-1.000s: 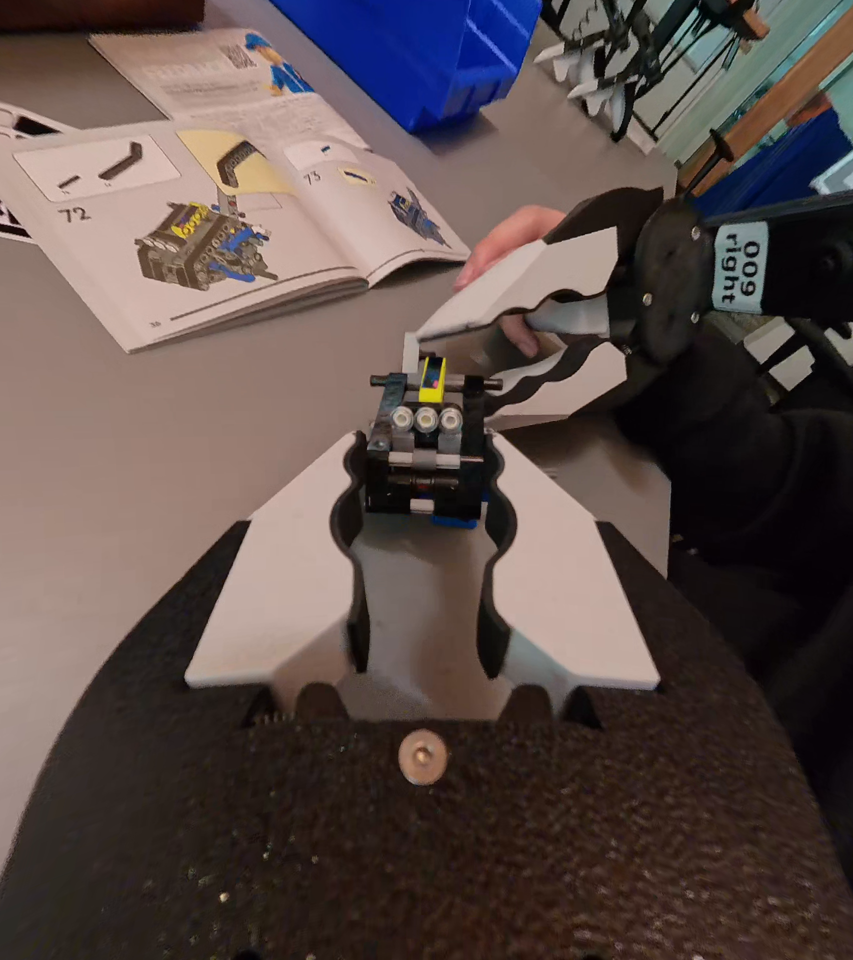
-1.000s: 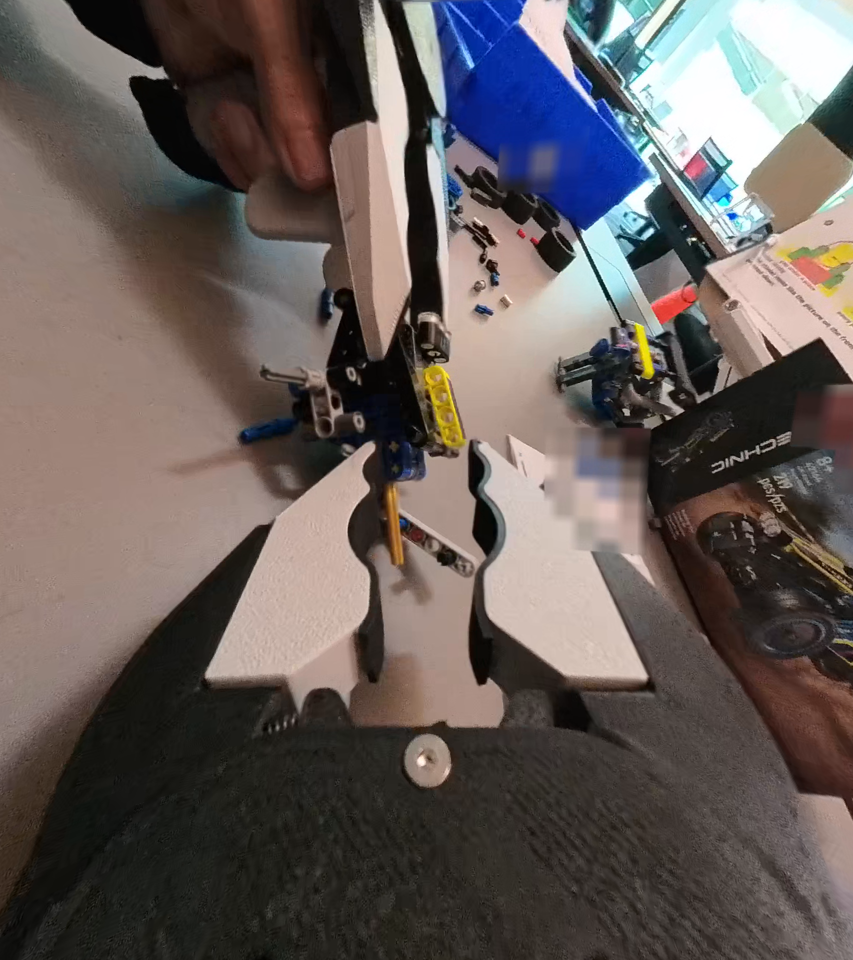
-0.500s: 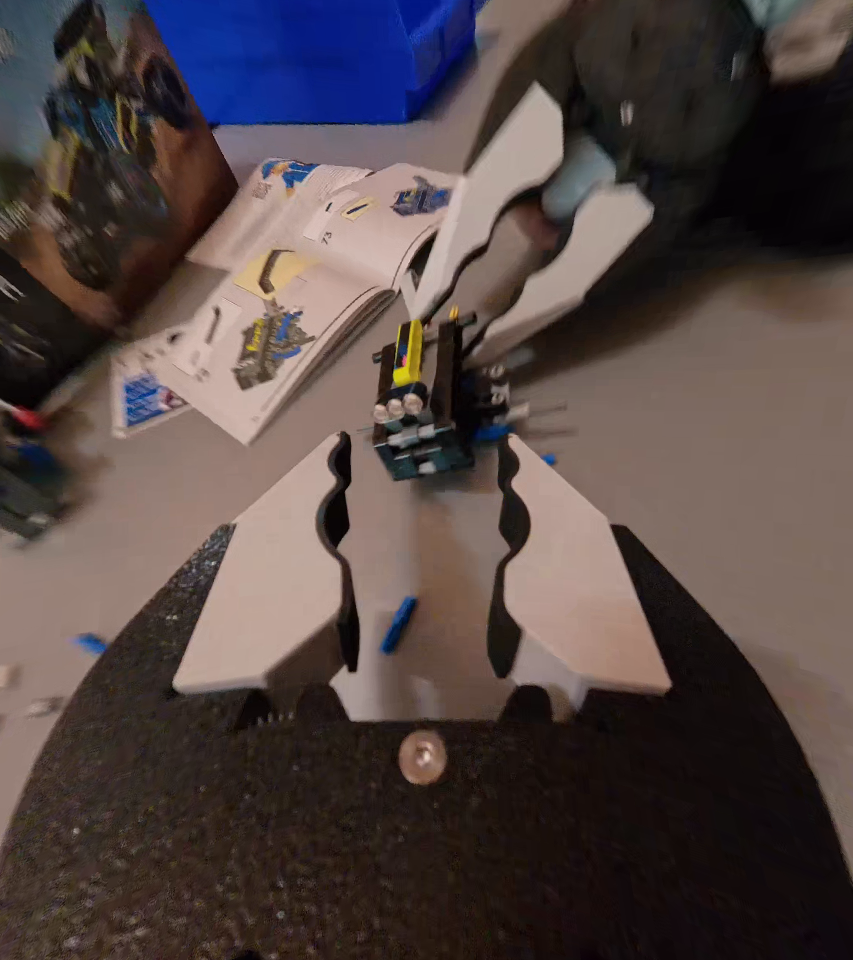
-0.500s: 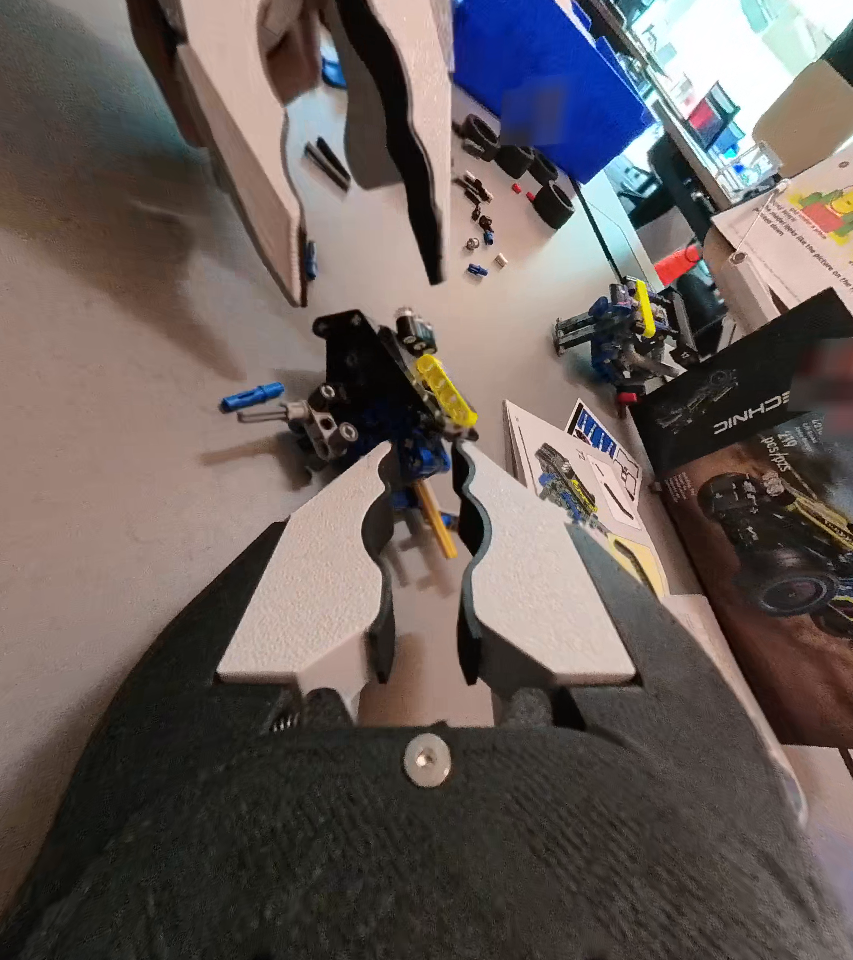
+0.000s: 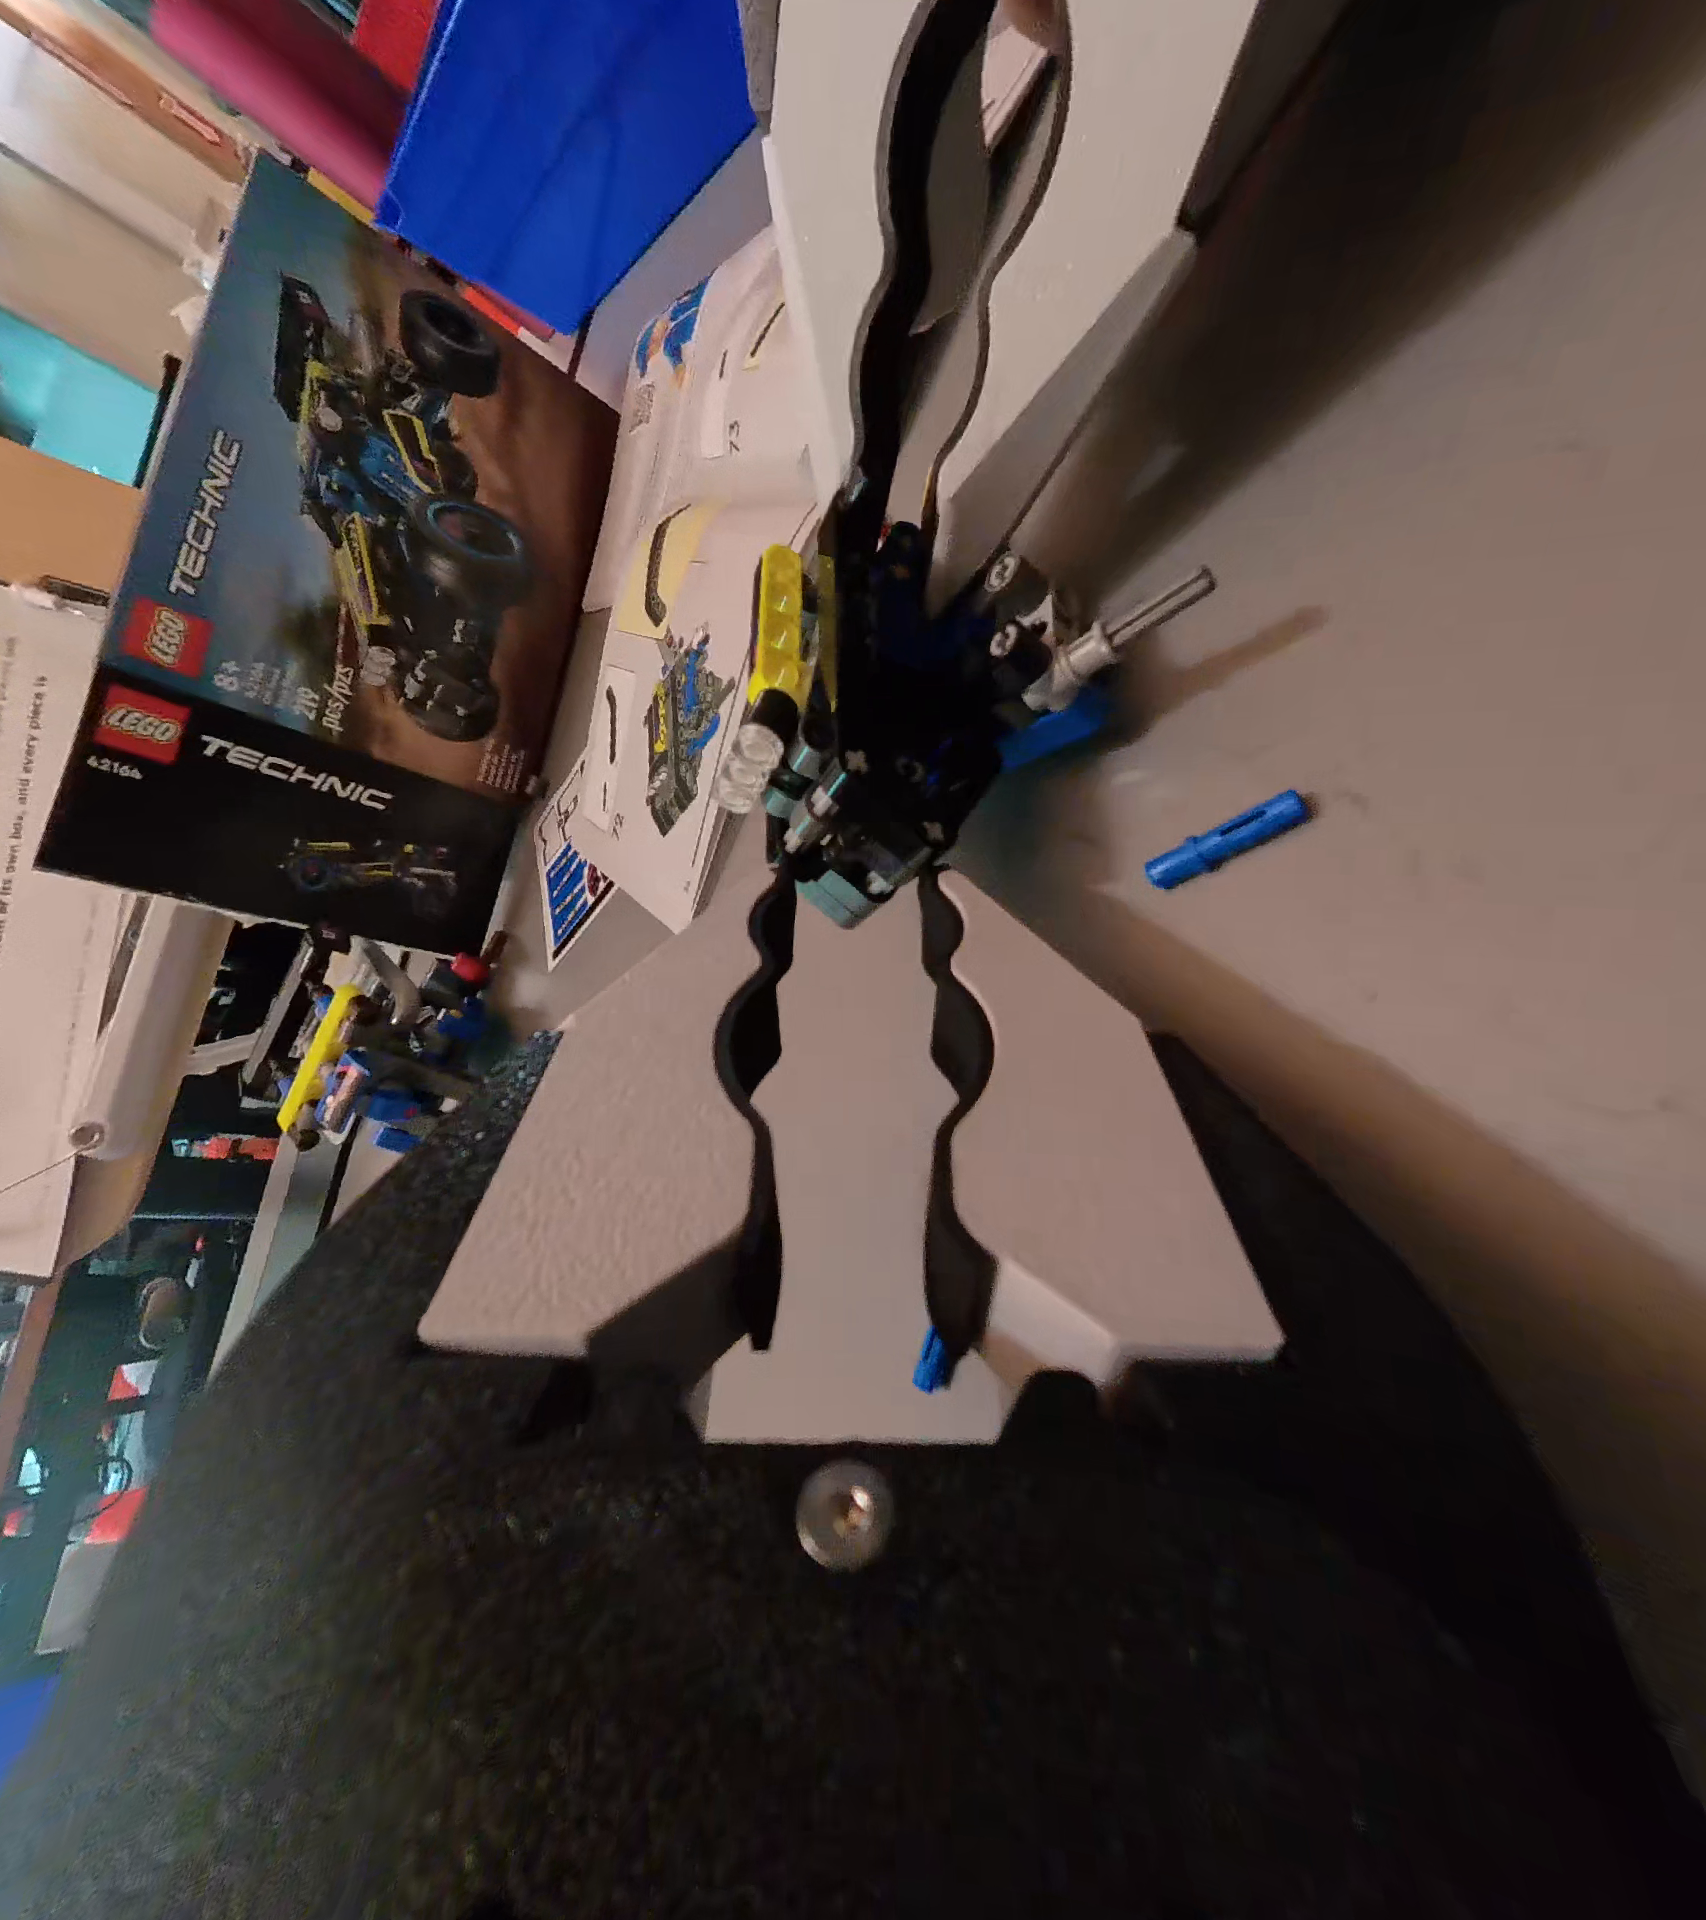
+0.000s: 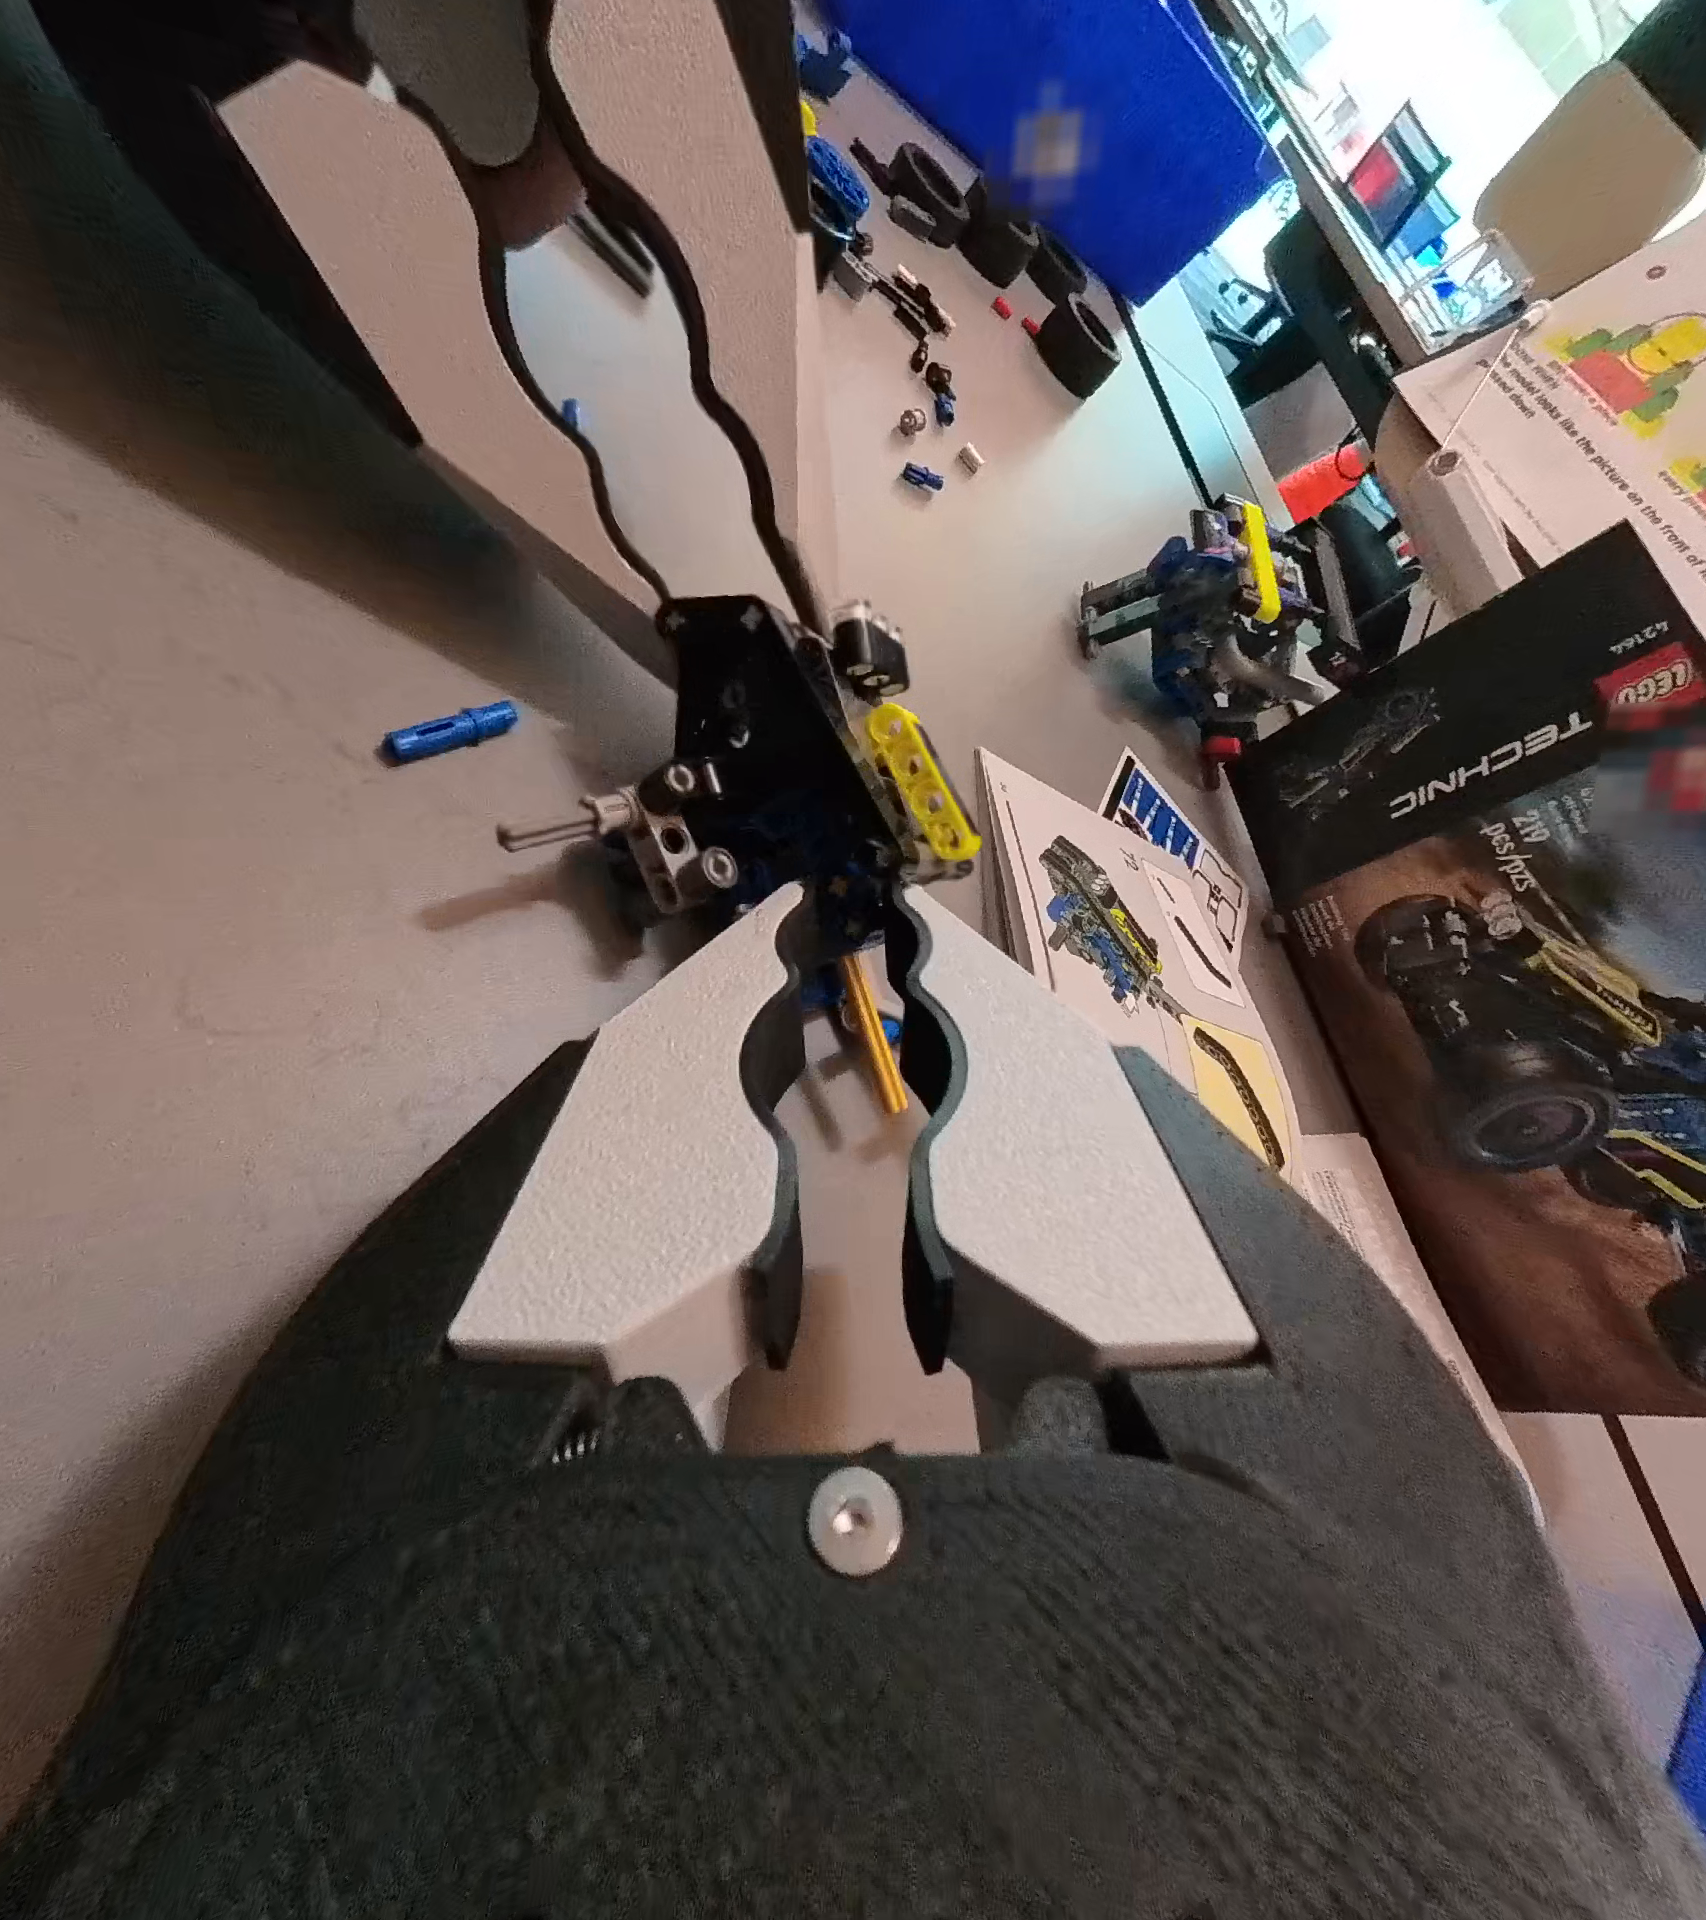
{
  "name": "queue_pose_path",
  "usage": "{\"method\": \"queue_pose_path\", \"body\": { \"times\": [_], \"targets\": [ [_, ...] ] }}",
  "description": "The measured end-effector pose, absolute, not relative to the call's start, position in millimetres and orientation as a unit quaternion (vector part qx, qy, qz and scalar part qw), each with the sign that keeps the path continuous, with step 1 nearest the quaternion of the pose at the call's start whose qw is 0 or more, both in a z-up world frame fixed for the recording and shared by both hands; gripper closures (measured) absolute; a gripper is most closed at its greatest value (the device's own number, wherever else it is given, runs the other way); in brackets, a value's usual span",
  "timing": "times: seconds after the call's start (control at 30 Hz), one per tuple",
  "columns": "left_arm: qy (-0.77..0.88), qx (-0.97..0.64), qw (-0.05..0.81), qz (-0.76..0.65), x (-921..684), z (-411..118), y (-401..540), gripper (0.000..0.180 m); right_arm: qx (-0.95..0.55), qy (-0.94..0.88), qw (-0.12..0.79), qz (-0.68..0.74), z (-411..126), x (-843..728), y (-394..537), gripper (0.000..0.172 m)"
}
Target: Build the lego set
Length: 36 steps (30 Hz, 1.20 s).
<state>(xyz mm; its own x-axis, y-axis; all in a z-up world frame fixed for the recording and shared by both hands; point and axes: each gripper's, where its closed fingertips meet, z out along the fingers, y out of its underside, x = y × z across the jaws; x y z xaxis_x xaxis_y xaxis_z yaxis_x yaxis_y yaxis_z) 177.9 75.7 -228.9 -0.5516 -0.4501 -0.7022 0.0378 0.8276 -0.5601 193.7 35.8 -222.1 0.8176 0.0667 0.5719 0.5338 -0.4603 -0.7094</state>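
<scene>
A small brick assembly (image 5: pixel 890 727), black and dark blue with a yellow beam (image 5: pixel 787 623) and a grey axle (image 5: pixel 1140 613), sits just above the grey table (image 5: pixel 1451 623). My left gripper (image 5: pixel 854 883) is shut on its near end. My right gripper (image 5: pixel 896 499) comes from the far side, shut on the opposite end. In the right wrist view, my right gripper (image 6: pixel 846 914) clamps the dark lower part of the assembly (image 6: pixel 745 727), above an orange axle (image 6: pixel 875 1039). The left gripper (image 6: pixel 729 613) pinches the black plate from above.
A loose blue pin (image 5: pixel 1228 836) lies on the table beside the assembly. An open instruction booklet (image 5: pixel 662 675), the kit box (image 5: pixel 340 582), a second brick assembly (image 5: pixel 361 1060) and a blue bin (image 5: pixel 568 135) stand to one side. Black tyres (image 6: pixel 1077 332) and small loose parts lie farther off. There is about 5 cm between the tips of the two grippers. My left tips are roughly 5 cm from the loose blue pin (image 5: pixel 1228 836). Seen from the right wrist view (image 6: pixel 447 725) as well.
My left gripper let go of the assembly, rolled onto its side and closed on it again. My right gripper closed on the other end.
</scene>
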Motion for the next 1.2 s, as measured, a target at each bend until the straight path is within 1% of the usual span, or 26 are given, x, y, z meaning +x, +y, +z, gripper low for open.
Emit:
{"method": "queue_pose_path", "body": {
  "times": [0.1, 0.2, 0.3, 0.43, 0.5, 0.63, 0.7, 0.77, 0.8, 0.87, 0.97, 1.0, 1.07, 1.2],
  "targets": [
    [0.841, -0.144, 0.45, -0.264, 180, -231, 79, 0.167, -0.822, -0.18, 0.483, -0.242, -221, 193, 37, 0.164],
    [0.839, -0.176, 0.425, -0.289, 180, -229, 79, 0.169, -0.82, -0.177, 0.486, -0.246, -219, 193, 37, 0.165],
    [0.853, -0.195, 0.382, -0.299, 178, -238, 80, 0.165, -0.818, -0.181, 0.488, -0.246, -220, 191, 38, 0.164],
    [0.86, -0.192, 0.364, -0.303, 176, -240, 81, 0.161, -0.816, -0.192, 0.485, -0.248, -221, 188, 38, 0.164],
    [0.871, -0.186, 0.337, -0.304, 169, -240, 81, 0.154, -0.815, -0.197, 0.483, -0.253, -222, 187, 39, 0.163],
    [0.869, -0.205, 0.293, -0.341, 161, -217, 82, 0.153, -0.813, -0.198, 0.481, -0.26, -222, 188, 39, 0.163],
    [0.884, -0.199, 0.276, -0.321, 161, -215, 79, 0.153, -0.815, -0.194, 0.484, -0.254, -222, 189, 38, 0.163],
    [0.915, -0.17, 0.248, -0.268, 154, -220, 81, 0.151, -0.816, -0.2, 0.482, -0.248, -224, 187, 38, 0.162],
    [0.931, -0.163, 0.222, -0.242, 147, -221, 86, 0.157, -0.815, -0.202, 0.481, -0.252, -224, 187, 38, 0.162],
    [0.934, -0.179, 0.204, -0.233, 147, -210, 94, 0.157, -0.814, -0.204, 0.479, -0.257, -224, 186, 38, 0.162],
    [0.905, -0.21, 0.198, -0.312, 162, -183, 73, 0.158, -0.815, -0.205, 0.48, -0.252, -225, 186, 39, 0.162],
    [0.902, -0.219, 0.186, -0.323, 167, -182, 66, 0.159, -0.815, -0.206, 0.48, -0.251, -225, 185, 39, 0.162],
    [0.912, -0.226, 0.163, -0.301, 177, -194, 60, 0.16, -0.814, -0.21, 0.48, -0.25, -225, 184, 39, 0.162],
    [0.933, -0.217, 0.122, -0.261, 184, -209, 52, 0.17, -0.814, -0.212, 0.479, -0.253, -225, 183, 39, 0.162]
  ]
}}
